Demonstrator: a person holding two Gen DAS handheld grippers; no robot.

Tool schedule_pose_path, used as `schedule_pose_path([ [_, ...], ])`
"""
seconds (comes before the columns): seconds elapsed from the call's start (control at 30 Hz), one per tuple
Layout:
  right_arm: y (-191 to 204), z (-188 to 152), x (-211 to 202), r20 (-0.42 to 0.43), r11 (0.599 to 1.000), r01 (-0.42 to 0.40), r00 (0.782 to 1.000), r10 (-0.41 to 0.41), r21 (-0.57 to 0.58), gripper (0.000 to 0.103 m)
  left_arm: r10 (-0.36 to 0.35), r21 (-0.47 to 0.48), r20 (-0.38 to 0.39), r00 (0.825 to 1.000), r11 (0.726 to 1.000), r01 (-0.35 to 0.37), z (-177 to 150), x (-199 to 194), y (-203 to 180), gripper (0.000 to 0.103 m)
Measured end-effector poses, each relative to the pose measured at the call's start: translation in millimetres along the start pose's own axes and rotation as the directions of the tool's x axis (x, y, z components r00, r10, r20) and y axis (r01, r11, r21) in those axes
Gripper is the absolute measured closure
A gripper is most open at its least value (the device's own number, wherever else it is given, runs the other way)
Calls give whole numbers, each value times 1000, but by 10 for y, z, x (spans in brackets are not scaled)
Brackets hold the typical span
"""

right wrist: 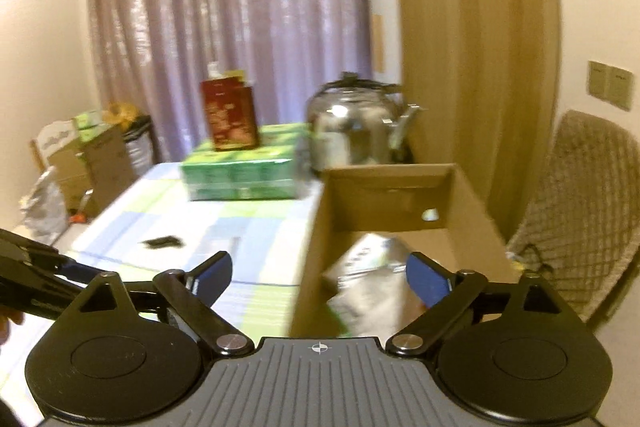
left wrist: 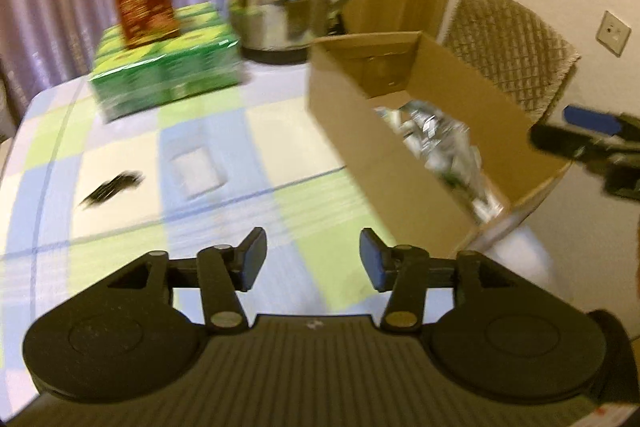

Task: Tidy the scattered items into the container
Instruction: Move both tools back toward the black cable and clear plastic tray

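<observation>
An open cardboard box [left wrist: 352, 115] stands on the right of the checked tablecloth, with several silvery packets [left wrist: 436, 139] inside. A small black item [left wrist: 112, 187] and a flat white packet [left wrist: 196, 171] lie on the cloth to its left. My left gripper [left wrist: 314, 259] hovers open over the cloth near the box's front corner, nothing between its fingers. My right gripper [right wrist: 320, 277] is open wide above the box's [right wrist: 384, 195] near end. A silvery packet [right wrist: 372, 283] lies in the box below it, untouched by the pads.
A green carton pack [left wrist: 168, 75] with a red-brown box [left wrist: 142, 3] on top and a steel kettle [left wrist: 284, 15] stand at the table's far side. A quilted chair [left wrist: 516, 55] is behind the box. Cardboard boxes and bags [right wrist: 92, 163] crowd the floor at left.
</observation>
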State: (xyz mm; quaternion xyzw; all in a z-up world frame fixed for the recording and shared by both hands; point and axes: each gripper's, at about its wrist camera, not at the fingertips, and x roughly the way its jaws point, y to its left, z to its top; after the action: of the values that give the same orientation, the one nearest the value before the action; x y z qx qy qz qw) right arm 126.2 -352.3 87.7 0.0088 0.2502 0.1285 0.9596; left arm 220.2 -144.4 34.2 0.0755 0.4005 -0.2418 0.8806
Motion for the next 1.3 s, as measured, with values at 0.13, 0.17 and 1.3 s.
schedule_pose_path([
  [0.13, 371, -77, 4, -25, 996, -63, 998, 62, -58, 5, 64, -40, -14, 998, 997, -64, -303, -210, 305, 39],
  [0.17, 448, -98, 5, -28, 995, -74, 997, 72, -66, 4, 81, -52, -16, 997, 995, -82, -376, -264, 391, 34],
  [1.3, 1340, -309, 1153, -229, 982, -123, 969, 89, -141, 2, 195, -69, 6, 981, 979, -194, -1156, -628, 1570, 1],
])
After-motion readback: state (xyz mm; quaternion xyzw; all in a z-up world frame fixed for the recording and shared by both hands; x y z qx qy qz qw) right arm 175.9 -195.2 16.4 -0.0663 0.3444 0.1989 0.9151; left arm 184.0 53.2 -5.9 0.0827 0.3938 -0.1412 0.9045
